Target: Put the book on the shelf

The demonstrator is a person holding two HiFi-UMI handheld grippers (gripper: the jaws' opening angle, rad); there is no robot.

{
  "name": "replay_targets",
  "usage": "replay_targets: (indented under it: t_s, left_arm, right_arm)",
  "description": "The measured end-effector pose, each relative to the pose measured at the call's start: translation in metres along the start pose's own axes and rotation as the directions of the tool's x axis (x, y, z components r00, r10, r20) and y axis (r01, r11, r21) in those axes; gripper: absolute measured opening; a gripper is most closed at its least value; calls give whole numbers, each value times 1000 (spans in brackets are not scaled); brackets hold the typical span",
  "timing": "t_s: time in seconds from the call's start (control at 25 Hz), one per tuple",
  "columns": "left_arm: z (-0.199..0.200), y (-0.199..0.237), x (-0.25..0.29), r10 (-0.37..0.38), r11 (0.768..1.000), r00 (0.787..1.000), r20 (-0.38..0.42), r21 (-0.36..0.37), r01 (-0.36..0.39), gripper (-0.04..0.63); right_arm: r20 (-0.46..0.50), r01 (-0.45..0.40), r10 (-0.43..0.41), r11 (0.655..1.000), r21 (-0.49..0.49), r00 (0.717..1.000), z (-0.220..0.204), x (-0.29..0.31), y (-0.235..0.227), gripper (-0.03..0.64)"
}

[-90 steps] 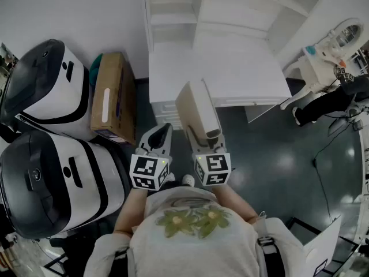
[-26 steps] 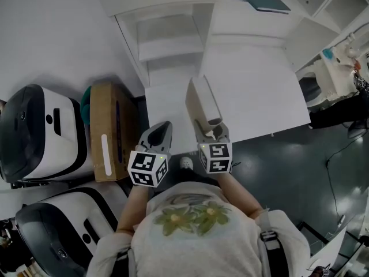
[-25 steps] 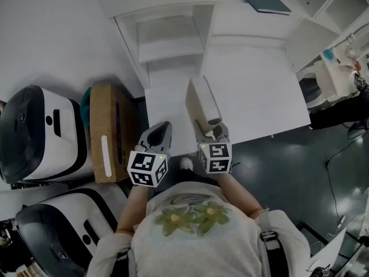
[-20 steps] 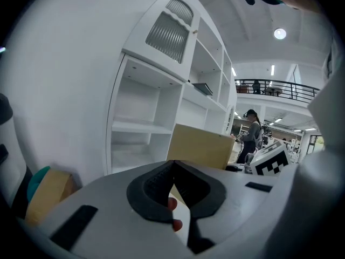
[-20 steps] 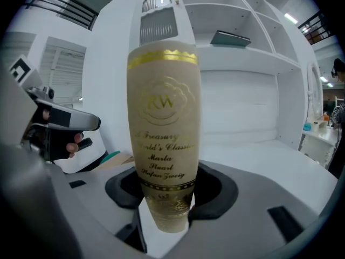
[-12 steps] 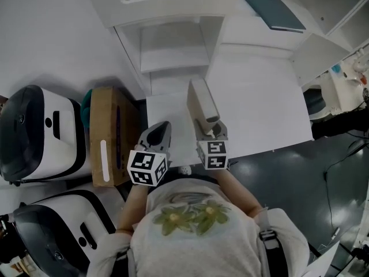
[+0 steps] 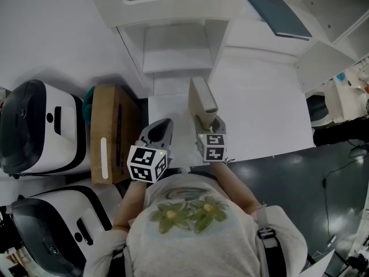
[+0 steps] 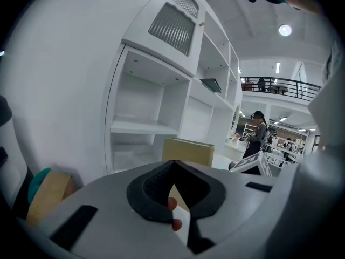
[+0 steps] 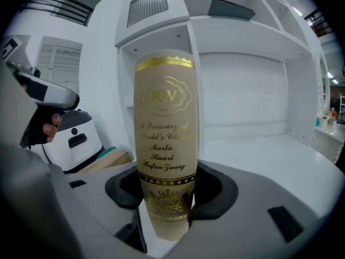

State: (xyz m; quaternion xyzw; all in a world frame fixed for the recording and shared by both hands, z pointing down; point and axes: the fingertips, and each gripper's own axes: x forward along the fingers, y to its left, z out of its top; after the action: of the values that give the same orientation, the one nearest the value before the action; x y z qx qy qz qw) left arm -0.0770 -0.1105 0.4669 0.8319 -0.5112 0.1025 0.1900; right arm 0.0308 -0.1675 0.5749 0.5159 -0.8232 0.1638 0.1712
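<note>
White board is seen throughout the tall shelf unit, which is split by an upright divider into narrow open compartments on the left and a wide bay on the right. A broad white desk surface is joined to its foot. Two large white-and-black rounded machines are parked at the left, and a long brown cardboard box is wedged between them and the shelf unit, with a teal object tucked behind it. A flat dark grey slab is laid on an upper shelf at the right.

The thick beige hardback book with gold lettering is held upright over the near part of the desk surface, short of the compartments; from the right gripper view the book is lined up with the divider, which is covered by it. The right gripper is clamped on the book's lower end, with a dark pad pressed to each side. The left gripper is held just beside it to the left, its jaws brought together at the tips on nothing.
</note>
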Motion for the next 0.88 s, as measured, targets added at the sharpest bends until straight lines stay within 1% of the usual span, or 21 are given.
replay_targets:
  t_s: [0.16, 0.56, 0.76, 0.88]
  left_arm:
    - [-1, -2, 2, -2, 1000, 1000, -7, 8, 2, 28]
    - [-2, 9, 5, 26, 1000, 1000, -15, 5, -25, 28]
    - [0, 15, 9, 34, 999, 999, -20, 2, -34, 28]
    - [-2, 16, 12, 34, 999, 999, -32, 2, -34, 28]
  right_arm:
    - [-1, 2, -2, 1000, 15, 1000, -2, 9, -4, 229]
    - [28, 7, -7, 1000, -7, 1000, 3, 32, -9, 227]
    - [65, 10, -9, 1000, -18, 998, 11, 43, -9, 227]
    - [64, 8, -7, 1000, -13, 998, 12, 48, -7, 227]
